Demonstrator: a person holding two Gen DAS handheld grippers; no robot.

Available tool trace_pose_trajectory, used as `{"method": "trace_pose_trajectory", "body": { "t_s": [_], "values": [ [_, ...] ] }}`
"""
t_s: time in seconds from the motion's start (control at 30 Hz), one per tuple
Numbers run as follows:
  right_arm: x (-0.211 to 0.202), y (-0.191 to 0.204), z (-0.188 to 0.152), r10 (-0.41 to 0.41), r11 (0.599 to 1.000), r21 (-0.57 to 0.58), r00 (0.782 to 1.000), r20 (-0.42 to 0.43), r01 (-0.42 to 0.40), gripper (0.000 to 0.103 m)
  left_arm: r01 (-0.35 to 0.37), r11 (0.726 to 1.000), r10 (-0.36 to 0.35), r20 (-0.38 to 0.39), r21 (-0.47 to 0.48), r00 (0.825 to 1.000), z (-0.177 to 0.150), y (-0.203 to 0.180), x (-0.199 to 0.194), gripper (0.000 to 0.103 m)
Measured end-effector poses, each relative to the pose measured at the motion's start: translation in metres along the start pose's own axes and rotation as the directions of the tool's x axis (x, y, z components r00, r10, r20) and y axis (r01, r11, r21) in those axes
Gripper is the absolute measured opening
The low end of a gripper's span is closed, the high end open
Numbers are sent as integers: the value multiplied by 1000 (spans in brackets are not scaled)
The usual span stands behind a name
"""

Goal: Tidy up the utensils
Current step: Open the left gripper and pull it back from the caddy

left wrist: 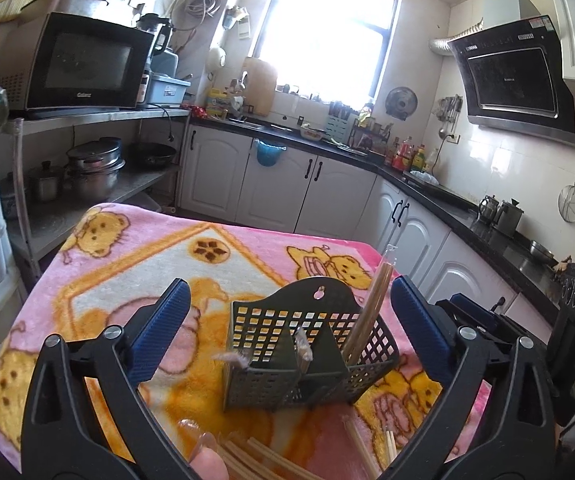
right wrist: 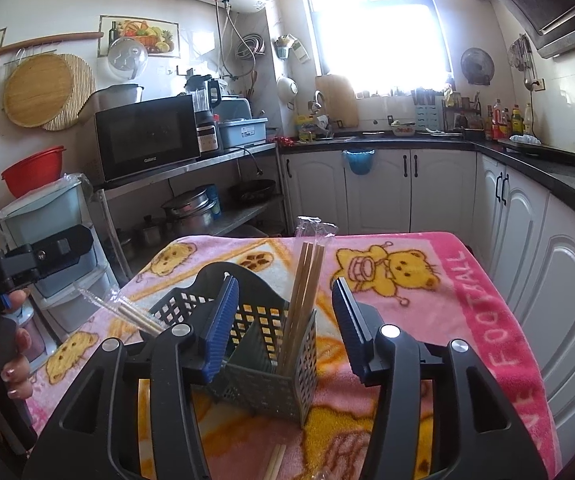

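Observation:
A dark grey perforated utensil basket (left wrist: 271, 384) stands upright on the pink blanket. My left gripper (left wrist: 290, 292) is open wide, its blue pads on either side of the basket and apart from it. Several wooden chopsticks (left wrist: 371, 300) lean in the basket's right compartment. More chopsticks (left wrist: 255, 460) lie loose on the blanket near me. In the right wrist view the basket (right wrist: 263, 384) and its standing chopsticks (right wrist: 303, 288) sit between the fingers of my right gripper (right wrist: 284, 282), which is open and touches no chopstick. Wrapped chopsticks (right wrist: 135, 312) lie left of the basket.
The blanket-covered table (right wrist: 447, 280) drops off at its far and right edges. White cabinets (right wrist: 527, 240) under a black counter run along the right and back. A metal shelf with a microwave (right wrist: 147, 140) and pots stands to the left, plastic drawers (right wrist: 67, 260) beside it.

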State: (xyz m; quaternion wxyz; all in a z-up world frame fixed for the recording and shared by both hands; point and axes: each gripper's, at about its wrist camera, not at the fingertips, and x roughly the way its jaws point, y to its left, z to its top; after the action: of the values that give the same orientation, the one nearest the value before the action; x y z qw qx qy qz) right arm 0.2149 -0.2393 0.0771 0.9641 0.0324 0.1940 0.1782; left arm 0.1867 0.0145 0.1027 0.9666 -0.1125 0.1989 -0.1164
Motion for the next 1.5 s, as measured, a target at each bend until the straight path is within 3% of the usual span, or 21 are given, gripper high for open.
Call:
{"method": "trace_pose_trajectory", "body": {
  "t_s": [0.8, 1.5],
  "values": [
    [-25, 22, -20, 29, 998, -55, 998, -47, -32, 49, -31, 1000, 31, -7, -6, 1000, -24, 9, -27, 92],
    [-23, 40, -63, 58, 994, -85, 985, -162, -73, 49, -108, 994, 109, -99, 7, 989, -64, 28, -25, 92]
  ]
}}
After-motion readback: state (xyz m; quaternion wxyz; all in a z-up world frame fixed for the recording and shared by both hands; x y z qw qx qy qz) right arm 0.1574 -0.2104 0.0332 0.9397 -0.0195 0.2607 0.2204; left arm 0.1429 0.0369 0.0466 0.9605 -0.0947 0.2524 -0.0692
